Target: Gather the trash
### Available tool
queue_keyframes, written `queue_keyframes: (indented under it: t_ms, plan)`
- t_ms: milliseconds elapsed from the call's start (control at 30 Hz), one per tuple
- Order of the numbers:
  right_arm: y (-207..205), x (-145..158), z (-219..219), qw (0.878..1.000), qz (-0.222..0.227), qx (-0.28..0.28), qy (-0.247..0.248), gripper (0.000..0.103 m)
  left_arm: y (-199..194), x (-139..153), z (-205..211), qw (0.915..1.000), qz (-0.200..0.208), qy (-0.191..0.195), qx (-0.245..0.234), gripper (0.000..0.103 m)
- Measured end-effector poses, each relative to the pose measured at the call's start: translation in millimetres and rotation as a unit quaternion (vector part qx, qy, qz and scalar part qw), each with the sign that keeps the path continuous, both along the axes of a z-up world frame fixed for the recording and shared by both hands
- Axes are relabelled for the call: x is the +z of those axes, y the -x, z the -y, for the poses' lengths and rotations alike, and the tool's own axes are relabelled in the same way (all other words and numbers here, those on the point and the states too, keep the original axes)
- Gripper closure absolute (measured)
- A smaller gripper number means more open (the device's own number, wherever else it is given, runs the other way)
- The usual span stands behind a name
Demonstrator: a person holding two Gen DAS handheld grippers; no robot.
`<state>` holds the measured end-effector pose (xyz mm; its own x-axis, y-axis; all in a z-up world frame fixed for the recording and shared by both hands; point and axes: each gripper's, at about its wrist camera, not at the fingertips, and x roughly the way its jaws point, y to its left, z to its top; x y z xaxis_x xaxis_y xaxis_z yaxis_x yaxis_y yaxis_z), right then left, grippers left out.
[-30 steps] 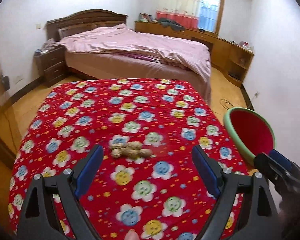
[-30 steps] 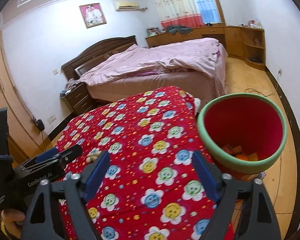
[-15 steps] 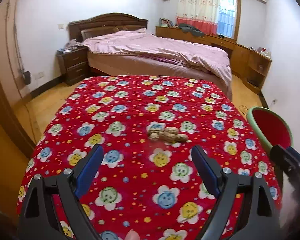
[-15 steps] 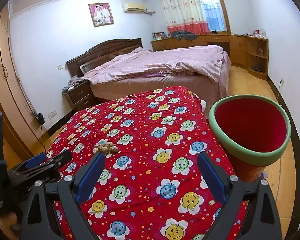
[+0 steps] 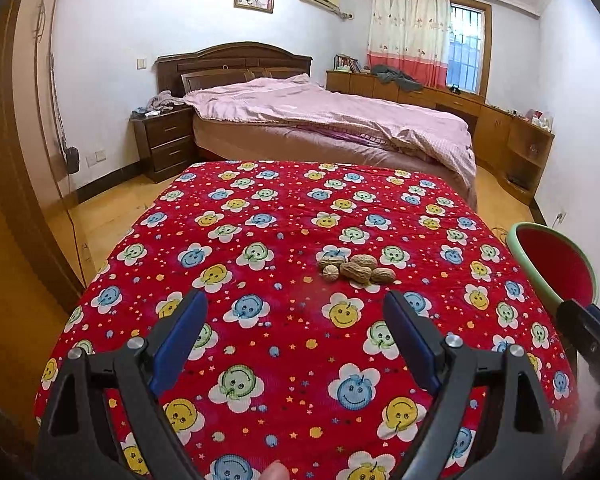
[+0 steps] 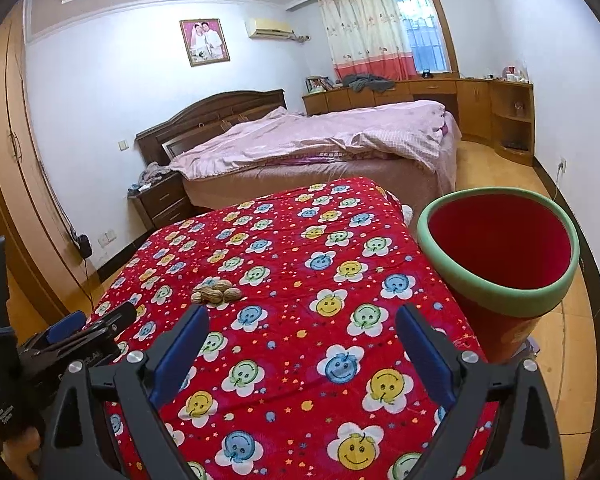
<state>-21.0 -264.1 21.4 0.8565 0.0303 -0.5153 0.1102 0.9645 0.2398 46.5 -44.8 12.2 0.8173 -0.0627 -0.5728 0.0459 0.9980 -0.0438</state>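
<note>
A small heap of peanut shells and a walnut [image 5: 354, 269] lies near the middle of the red flowered cloth [image 5: 260, 280]; the same heap [image 6: 216, 293] shows at the left in the right wrist view. A red bin with a green rim [image 6: 500, 264] stands off the cloth's right side, also seen as the bin [image 5: 556, 268] at the right edge. My left gripper [image 5: 294, 312] hangs open above the cloth, short of the heap. My right gripper [image 6: 302, 322] is open too, between heap and bin. Nothing is held.
Beyond the covered table stands a bed with pink bedding [image 5: 332, 120], a dark nightstand [image 5: 166, 140] at its left and wooden cabinets [image 5: 516, 148] along the right wall. The left gripper's body [image 6: 60, 344] shows at the right wrist view's lower left. Wooden floor surrounds the table.
Both grippers have pulled back and risen, so the cloth and the room show wider. The heap now lies farther from the left gripper's fingers. Both stay open.
</note>
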Motion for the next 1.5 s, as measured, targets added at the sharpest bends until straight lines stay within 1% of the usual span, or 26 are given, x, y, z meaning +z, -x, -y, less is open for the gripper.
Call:
queue_keyframes:
  t_ms: [200, 367, 600, 1500]
  plan:
    - [8, 0, -4, 1.000, 0.017, -0.008, 0.007, 0.007, 6, -1, 3, 0.9998, 0.013, -0.011, 0.002, 0.014]
    - [12, 0, -3, 0.999, 0.027, -0.023, 0.011, 0.007, 8, -2, 3, 0.9997, 0.020, -0.010, 0.005, 0.014]
    - [12, -3, 0, 0.999, 0.022, -0.031, 0.010, 0.007, 8, -2, 3, 0.9998, 0.020, -0.008, 0.004, 0.014]
    - [13, -8, -2, 0.999, 0.018, -0.026, 0.012, 0.007, 7, -3, 4, 0.9997, 0.023, -0.004, 0.006, 0.014]
